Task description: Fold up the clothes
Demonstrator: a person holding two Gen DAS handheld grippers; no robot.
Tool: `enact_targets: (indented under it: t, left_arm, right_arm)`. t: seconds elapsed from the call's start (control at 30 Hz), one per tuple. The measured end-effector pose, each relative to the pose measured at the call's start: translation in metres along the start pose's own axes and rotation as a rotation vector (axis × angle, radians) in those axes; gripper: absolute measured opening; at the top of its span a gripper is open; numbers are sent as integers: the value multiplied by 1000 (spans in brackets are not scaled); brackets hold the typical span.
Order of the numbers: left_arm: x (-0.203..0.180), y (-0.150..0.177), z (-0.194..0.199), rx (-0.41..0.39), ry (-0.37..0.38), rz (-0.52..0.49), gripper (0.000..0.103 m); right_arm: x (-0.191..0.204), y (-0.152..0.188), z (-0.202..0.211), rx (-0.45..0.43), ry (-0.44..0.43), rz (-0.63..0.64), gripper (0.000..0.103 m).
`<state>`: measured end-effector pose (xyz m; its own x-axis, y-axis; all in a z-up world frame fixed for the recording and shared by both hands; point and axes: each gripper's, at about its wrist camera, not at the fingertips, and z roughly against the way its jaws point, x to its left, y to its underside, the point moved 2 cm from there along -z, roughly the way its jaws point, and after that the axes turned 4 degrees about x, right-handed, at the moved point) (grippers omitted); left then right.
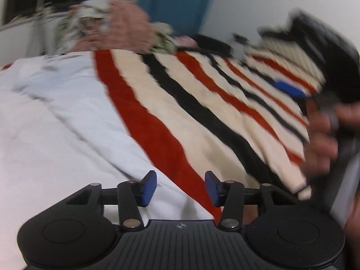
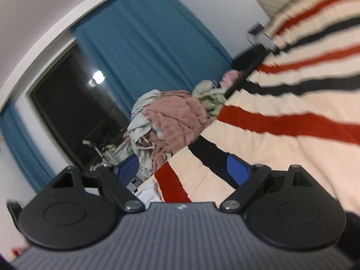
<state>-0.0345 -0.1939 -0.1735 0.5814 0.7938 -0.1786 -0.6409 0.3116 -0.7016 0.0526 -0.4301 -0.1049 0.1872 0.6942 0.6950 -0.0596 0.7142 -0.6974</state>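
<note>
The cream knitted garment with red and black stripes (image 1: 202,103) lies spread over a white sheet (image 1: 56,123), a heap of unfolded clothes (image 2: 171,121) beyond it. To fold well, pinch one hem layer only, then carry it flat across. The left gripper (image 1: 180,189) tilts down above the hem, fingers apart, nothing between. The right gripper (image 2: 182,171) points nearly level, fingers wide, cloth between but unpressed.

Sweater (image 1: 202,103): cream, red and black stripes. Sheet (image 1: 56,123): white. Curtain (image 2: 144,45): teal. Pile garment (image 2: 177,117): dusty pink.
</note>
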Motion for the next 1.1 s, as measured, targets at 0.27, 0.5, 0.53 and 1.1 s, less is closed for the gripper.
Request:
enact_targets:
  t: [0.27, 0.5, 0.53, 1.1]
  left_arm:
    - [-13, 18, -52, 113, -13, -74, 58]
    - [0, 29, -69, 129, -46, -74, 11]
    - [3, 29, -67, 122, -36, -56, 10]
    - [148, 59, 102, -96, 96, 540, 8]
  right_arm:
    - [-13, -1, -11, 26, 1, -44, 88]
    - [-3, 6, -14, 58, -5, -14, 88]
    - [-1, 7, -15, 66, -7, -6, 88]
    - [39, 51, -38, 332, -85, 105, 88]
